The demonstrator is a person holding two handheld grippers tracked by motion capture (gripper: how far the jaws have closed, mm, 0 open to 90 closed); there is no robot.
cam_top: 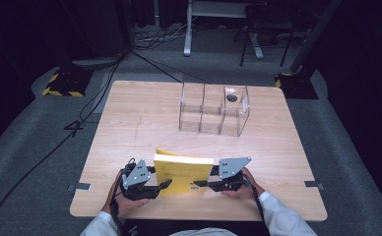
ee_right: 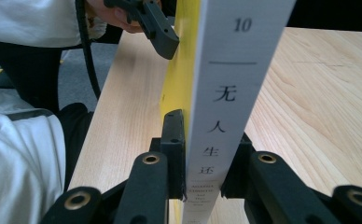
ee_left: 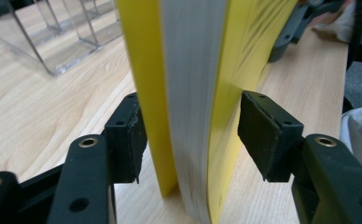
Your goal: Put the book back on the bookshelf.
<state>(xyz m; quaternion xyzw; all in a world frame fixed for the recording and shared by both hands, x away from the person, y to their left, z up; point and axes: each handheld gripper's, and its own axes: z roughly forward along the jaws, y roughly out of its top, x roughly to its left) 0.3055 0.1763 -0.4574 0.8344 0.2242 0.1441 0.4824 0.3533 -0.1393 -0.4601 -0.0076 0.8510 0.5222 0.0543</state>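
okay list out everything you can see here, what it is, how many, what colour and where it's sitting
book: one, yellow covers, white spine with black characters, standing upright on its edge at the near side of the table, between the two grippers
organizer: one, clear plastic with three compartments, far half of the table, right of centre
small round object: one, dark, in the organizer's right compartment; what it is cannot be told
table: one, light wood, centre of the room
cables: several, black, on the grey floor left of the table
left gripper: one, black, jaws set either side of the book's page edge, right jaw apart from the cover
right gripper: one, black, jaws clamped on the book's spine end
sleeves: two, white, bottom edge
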